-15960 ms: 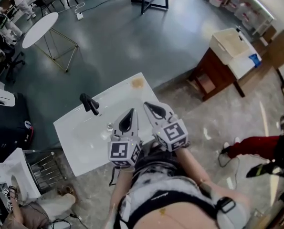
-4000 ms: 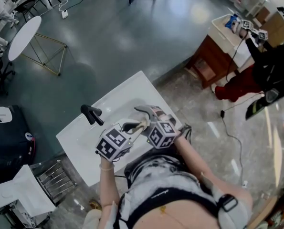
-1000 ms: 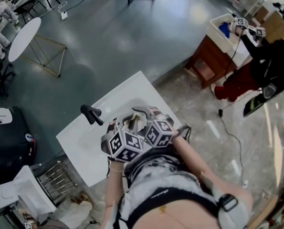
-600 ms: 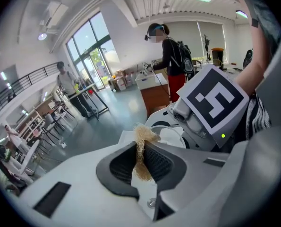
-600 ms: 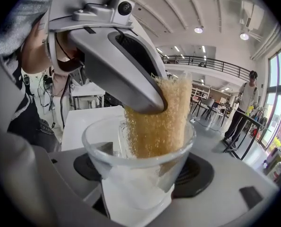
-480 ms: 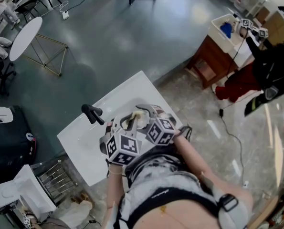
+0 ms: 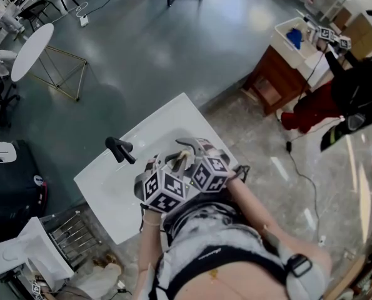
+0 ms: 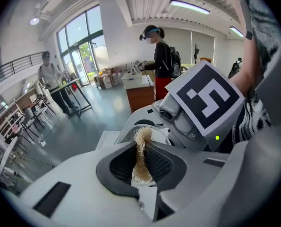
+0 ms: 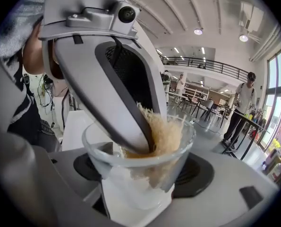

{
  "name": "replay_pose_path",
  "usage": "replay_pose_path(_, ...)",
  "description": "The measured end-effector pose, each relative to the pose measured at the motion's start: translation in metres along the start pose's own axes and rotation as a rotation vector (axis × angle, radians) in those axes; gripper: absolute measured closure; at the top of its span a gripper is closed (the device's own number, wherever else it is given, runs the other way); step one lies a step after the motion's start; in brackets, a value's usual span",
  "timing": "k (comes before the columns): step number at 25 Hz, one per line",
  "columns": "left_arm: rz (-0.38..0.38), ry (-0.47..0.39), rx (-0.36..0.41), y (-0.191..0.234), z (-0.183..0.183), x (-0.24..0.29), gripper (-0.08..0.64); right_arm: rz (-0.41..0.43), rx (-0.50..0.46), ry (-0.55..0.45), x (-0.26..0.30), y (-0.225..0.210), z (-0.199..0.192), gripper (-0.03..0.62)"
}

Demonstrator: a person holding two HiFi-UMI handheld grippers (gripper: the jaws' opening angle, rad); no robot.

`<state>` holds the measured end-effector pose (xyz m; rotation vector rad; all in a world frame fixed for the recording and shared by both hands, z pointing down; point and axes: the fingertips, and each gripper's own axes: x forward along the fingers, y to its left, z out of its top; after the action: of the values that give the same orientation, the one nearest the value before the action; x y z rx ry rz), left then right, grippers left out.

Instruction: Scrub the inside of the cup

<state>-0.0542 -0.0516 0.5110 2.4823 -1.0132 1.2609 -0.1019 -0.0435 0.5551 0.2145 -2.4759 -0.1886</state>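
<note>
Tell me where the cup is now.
In the right gripper view, the clear cup sits clamped in the jaws of the right gripper, with the left gripper holding a tan scrubber inside it; the head view places it above the white sink.

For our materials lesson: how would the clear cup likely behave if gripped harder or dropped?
The cup looks like clear glass, so probably rigid and breakable. Its smooth wall may slip in the right gripper. The fibrous scrubber inside likely flexes instead.
</note>
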Motion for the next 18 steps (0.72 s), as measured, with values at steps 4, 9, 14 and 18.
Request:
replay_pose_path(4, -0.011, 0.019, 0.002, -0.0033, -0.0055, 0.0037, 0.508, 0.014, -0.02, -0.001, 0.0008, 0.0059, 0.0035, 0.192)
replay_pose_path(9, -0.006, -0.007, 0.007, -0.0064, -0.0045, 0.0032, 0.502, 0.019, -0.021, 0.004, -0.0014, 0.0097, 0.0007, 0.192)
replay_pose_path(14, 0.016, -0.047, 0.005, -0.003, -0.0004, -0.0008, 0.453, 0.02, -0.015, -0.004, -0.003, 0.0097, 0.0016, 0.192)
replay_pose_path(18, 0.014, -0.065, -0.01, -0.0037, 0.0015, -0.0043, 0.425, 0.021, -0.014, -0.008, -0.0048, 0.0092, 0.0015, 0.192)
